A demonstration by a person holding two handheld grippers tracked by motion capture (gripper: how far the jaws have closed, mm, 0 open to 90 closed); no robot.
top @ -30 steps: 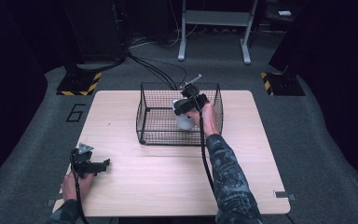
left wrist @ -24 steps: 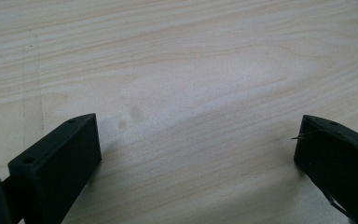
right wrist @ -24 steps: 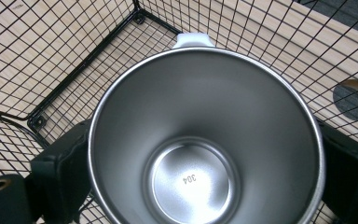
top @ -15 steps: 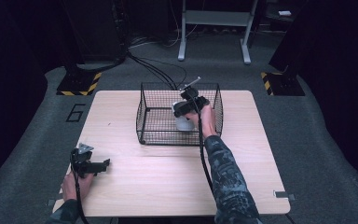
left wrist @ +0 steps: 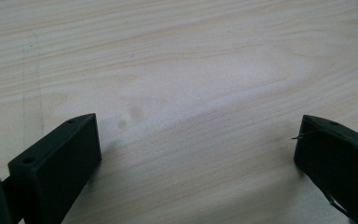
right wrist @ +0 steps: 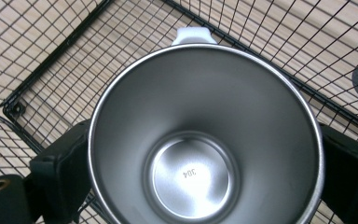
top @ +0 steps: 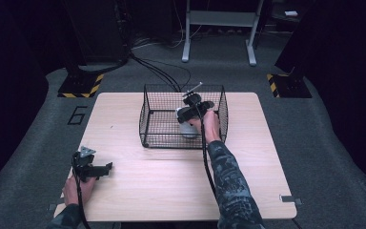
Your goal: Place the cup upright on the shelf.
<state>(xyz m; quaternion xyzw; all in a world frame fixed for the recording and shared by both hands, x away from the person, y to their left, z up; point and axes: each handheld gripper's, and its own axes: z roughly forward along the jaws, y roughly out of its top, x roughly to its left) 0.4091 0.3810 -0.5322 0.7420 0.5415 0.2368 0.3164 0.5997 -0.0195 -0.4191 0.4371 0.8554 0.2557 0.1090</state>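
A steel cup (right wrist: 200, 140) with a white outside (top: 187, 128) stands upright inside the black wire basket (top: 147, 119) at the table's far middle. My right gripper (top: 193, 113) reaches down into the basket from above. In the right gripper view its two jaws press on opposite sides of the cup below the rim, and a white handle (right wrist: 193, 35) points away from the camera. My left gripper (top: 106, 168) rests low at the near left of the table (top: 171, 181). It is open, with bare wood (left wrist: 191, 116) between its jaws.
The basket's wire walls (right wrist: 37, 79) close in around the cup on all sides. Black cables (top: 157, 71) run over the floor behind the table. A metal stand (top: 219, 28) is at the back.
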